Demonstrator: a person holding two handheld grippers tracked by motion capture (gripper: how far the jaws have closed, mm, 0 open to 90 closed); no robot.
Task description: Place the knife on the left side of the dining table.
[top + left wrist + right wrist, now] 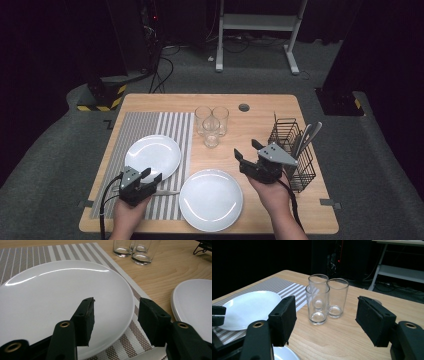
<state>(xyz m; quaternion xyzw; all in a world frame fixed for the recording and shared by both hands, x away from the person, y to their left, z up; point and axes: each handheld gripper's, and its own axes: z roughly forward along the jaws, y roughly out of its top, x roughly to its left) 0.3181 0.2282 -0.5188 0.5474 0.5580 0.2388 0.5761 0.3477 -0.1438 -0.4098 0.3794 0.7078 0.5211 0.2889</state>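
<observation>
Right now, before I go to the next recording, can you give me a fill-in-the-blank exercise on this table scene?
1. The clear drinking glasses number ____.
2. The round white plate near the left gripper lies on the striped ____.
3. The metal cutlery stands in the black wire ____.
4. The right gripper jaws stand ____, holding nothing.

Missing words: three; placemat; basket; open

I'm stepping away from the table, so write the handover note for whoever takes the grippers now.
Left gripper: open, jaws astride the near rim of the plate on the striped mat, not gripping.
Right gripper: open, empty, aimed at the three glasses.
Second plate lies on bare wood; cutlery stands in the wire basket; a knife lies on the mat.
Done: nothing gripped.
Left: unclear, probably laying out the setting.
</observation>
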